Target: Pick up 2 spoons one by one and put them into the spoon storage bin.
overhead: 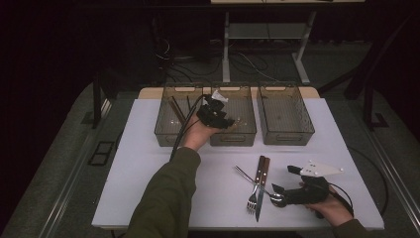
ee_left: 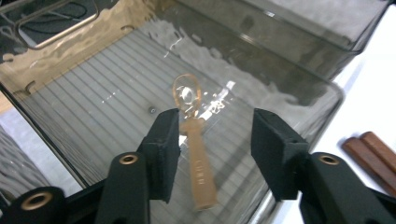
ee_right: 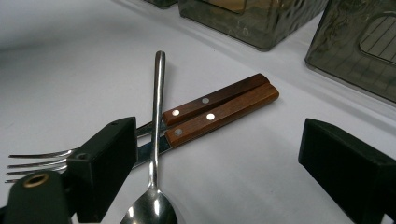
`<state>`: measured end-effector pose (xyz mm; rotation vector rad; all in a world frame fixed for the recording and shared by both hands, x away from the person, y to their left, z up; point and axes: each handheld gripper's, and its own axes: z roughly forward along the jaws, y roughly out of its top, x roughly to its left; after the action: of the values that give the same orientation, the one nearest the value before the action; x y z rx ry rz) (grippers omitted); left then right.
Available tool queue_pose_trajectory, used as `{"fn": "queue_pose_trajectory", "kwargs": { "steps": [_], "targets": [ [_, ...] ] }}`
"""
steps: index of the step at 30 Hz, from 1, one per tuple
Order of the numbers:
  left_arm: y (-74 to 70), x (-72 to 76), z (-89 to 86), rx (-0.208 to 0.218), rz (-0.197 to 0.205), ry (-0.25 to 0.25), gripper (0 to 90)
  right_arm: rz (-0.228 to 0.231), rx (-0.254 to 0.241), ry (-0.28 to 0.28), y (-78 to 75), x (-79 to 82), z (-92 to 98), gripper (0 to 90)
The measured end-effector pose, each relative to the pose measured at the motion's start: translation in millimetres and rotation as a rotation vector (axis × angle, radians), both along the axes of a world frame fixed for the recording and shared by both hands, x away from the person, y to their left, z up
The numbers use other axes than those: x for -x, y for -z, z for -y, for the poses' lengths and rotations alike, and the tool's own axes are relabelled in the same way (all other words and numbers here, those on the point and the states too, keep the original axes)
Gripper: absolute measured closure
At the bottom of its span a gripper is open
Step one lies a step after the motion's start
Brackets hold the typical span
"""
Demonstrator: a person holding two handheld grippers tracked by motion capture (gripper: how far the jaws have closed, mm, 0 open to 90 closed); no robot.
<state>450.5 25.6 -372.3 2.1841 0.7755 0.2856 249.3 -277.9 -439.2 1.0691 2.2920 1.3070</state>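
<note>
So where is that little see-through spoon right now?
The clear spoon lies on the middle bin's ribbed floor, in the left gripper view between the left gripper's open jaws, untouched.

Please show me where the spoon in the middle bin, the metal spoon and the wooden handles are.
Spoon in bin (ee_left: 198, 158), left gripper view: its handle.
Metal spoon (ee_right: 158, 107), right gripper view: its handle.
Wooden handles (ee_right: 219, 109), right gripper view: their middle.

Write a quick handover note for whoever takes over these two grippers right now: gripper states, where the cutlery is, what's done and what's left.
Left gripper: open above the middle bin; a spoon lies on that bin's floor between the jaws, pads not pressing it.
Right gripper: open, low over the table, holding nothing.
Done: one spoon in the middle bin; the left bin holds dark sticks, too dim to identify.
Left: the metal spoon, fork and two wooden-handled knives crossed on the table; probably sort them into bins.
</note>
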Motion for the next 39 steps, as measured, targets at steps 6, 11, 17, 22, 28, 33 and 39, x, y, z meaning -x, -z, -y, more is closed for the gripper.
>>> {"fn": "queue_pose_trajectory", "kwargs": {
  "steps": [6, 11, 17, 22, 28, 33, 39],
  "targets": [
    [-11.5, 12.9, -6.7, 0.025, 0.034, 0.036, 44.1, 0.005, 0.003, 0.000, 0.3, -0.7, 0.3, 11.4],
    [-16.6, 30.7, -14.8, 0.044, 0.050, 0.056, 39.5, -0.002, 0.005, 0.007, 0.2, -0.6, 0.8, 11.4],
    [-15.5, 55.7, -31.2, 0.085, 0.066, 0.067, 35.3, -0.009, 0.008, 0.010, 0.5, -0.6, 0.4, 11.4],
    [-10.4, 75.6, -45.2, 0.120, 0.079, 0.079, 30.1, -0.011, 0.008, 0.010, 1.1, -0.9, 0.2, 11.4],
    [1.8, 96.6, -64.9, 0.154, 0.085, 0.046, 22.5, -0.013, 0.003, 0.011, 0.6, -0.3, -0.2, 11.4],
    [15.3, 115.4, -83.9, 0.158, 0.078, 0.040, 17.0, -0.011, 0.004, 0.014, 0.6, -0.8, 0.4, 11.4],
    [28.3, 133.9, -103.9, 0.156, 0.079, 0.030, 12.6, -0.017, 0.008, 0.018, 0.0, -0.7, 0.7, 11.5]
  ]
}}
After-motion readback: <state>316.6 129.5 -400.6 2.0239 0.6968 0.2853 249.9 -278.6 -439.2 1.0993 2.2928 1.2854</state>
